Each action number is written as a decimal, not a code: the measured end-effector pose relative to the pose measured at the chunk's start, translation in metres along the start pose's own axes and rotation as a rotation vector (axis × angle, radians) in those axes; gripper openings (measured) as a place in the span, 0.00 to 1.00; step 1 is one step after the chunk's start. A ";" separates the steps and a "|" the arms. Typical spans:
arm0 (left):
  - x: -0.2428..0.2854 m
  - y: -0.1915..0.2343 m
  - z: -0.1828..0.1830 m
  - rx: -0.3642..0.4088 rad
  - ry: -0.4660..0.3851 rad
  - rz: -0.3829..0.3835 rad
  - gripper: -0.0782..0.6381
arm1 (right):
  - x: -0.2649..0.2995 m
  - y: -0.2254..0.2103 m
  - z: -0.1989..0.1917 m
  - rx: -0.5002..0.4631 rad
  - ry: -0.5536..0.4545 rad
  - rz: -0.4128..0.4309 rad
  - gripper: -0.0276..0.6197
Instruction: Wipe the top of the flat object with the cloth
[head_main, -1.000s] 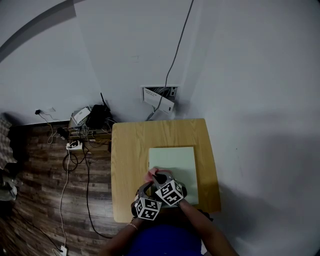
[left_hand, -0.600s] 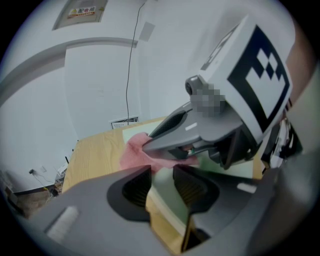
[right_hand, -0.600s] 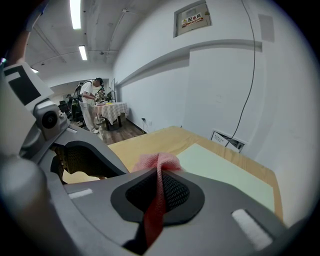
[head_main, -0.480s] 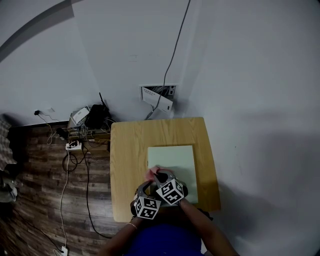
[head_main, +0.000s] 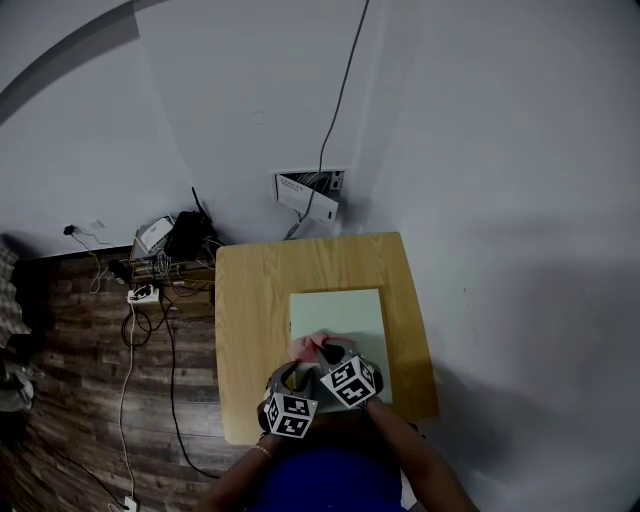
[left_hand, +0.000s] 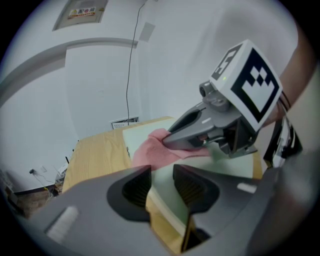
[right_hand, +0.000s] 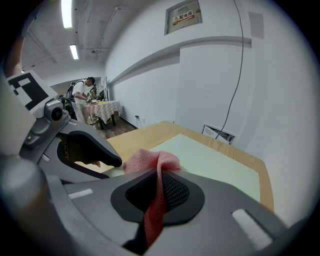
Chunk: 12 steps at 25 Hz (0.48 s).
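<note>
A pale green flat board (head_main: 338, 325) lies on the small wooden table (head_main: 250, 300), toward its right side. A pink cloth (head_main: 312, 346) rests on the board's near part. My right gripper (right_hand: 159, 187) is shut on this cloth (right_hand: 150, 161), which hangs out between its jaws onto the board (right_hand: 215, 162). In the left gripper view the right gripper (left_hand: 212, 127) presses the cloth (left_hand: 152, 150) down on the board (left_hand: 145, 134). My left gripper (left_hand: 162, 185) is open beside it, with nothing between its pads, over the board's near left edge.
A wall box with a hanging cable (head_main: 310, 193) sits behind the table. Cables, a power strip and devices (head_main: 160, 250) clutter the wooden floor to the left. A person (right_hand: 81, 97) stands at a far table. Bare tabletop lies left of the board.
My right gripper has slid a little to the right over the board's near part, cloth in it. The left gripper has kept still.
</note>
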<state>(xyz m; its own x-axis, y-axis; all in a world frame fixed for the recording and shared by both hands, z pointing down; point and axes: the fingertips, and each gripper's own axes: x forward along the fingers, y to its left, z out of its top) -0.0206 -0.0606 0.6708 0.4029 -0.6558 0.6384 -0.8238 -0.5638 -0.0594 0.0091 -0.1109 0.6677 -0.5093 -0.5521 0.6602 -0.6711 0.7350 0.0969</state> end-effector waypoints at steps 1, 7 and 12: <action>0.000 0.000 0.000 0.000 0.000 0.000 0.29 | -0.001 -0.001 -0.001 0.002 0.002 -0.005 0.06; 0.001 -0.001 0.000 -0.002 0.001 0.004 0.29 | -0.011 -0.017 -0.016 0.030 0.027 -0.047 0.06; 0.001 0.000 0.000 -0.001 -0.001 0.005 0.29 | -0.025 -0.039 -0.032 0.063 0.047 -0.096 0.06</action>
<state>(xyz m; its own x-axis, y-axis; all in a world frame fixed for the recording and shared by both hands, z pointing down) -0.0201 -0.0609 0.6718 0.3986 -0.6592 0.6377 -0.8264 -0.5596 -0.0619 0.0648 -0.1131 0.6716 -0.4160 -0.5984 0.6847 -0.7491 0.6524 0.1150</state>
